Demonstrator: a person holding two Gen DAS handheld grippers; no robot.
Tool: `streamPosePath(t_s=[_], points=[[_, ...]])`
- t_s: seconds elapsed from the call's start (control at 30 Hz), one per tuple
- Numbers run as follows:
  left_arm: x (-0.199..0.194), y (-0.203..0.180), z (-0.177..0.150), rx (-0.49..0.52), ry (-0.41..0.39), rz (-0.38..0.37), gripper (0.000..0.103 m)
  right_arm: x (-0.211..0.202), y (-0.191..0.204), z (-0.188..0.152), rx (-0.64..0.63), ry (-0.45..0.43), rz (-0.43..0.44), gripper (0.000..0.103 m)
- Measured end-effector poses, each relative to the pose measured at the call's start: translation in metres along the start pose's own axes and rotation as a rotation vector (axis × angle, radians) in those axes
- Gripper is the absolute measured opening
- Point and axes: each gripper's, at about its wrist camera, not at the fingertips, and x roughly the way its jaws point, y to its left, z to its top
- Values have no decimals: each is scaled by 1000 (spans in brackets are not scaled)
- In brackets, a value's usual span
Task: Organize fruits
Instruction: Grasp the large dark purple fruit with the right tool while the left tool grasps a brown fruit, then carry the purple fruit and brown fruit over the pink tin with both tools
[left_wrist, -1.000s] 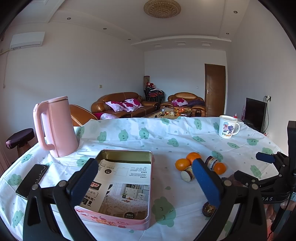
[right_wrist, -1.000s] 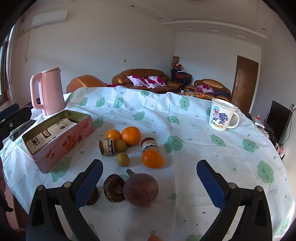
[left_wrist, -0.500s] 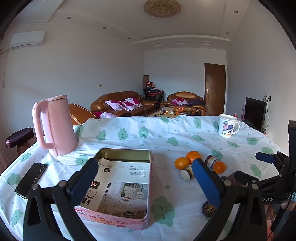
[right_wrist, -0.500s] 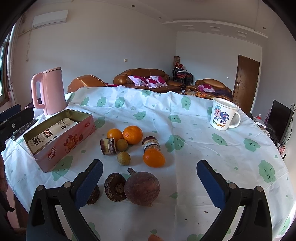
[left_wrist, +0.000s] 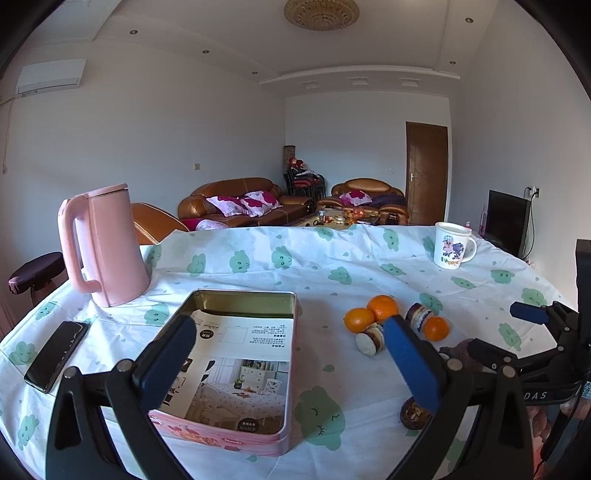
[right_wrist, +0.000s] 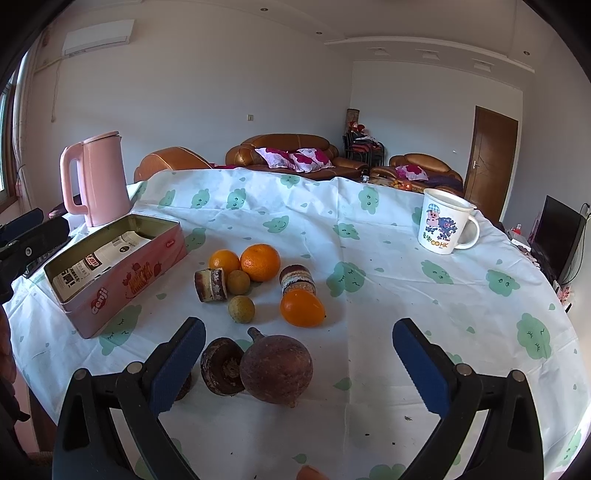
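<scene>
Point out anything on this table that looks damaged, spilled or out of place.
Two things stand out. The pink tin meant for sorting holds printed paper, no fruit. Among the oranges lie two banded brown cylinders that do not look like fruit. Dark specks dot the tablecloth near the right gripper. Nothing looks spilled.

Black claw (right_wrist: 297, 360), blue pads (right_wrist: 179, 363), silver screws

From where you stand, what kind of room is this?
Most likely a home living room: brown leather sofas with cushions behind the table, a television by the wall, and a kettle beside the fruit.
</scene>
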Motion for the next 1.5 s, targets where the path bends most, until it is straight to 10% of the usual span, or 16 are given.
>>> streamPosePath(t_s=[0.5, 0.83, 1.17, 1.5], points=[[27, -48, -37, 52, 143, -203, 95, 14, -19, -19, 63, 39, 53, 99], [37, -56, -49, 62, 216, -259, 86, 27, -13, -24, 107, 110, 193, 52], [55, -82, -63, 131, 347, -363, 42, 14, -23, -26, 120, 52, 168, 52], [42, -66, -55, 107, 269, -342, 40, -3, -15, -14, 104, -28, 186, 52]])
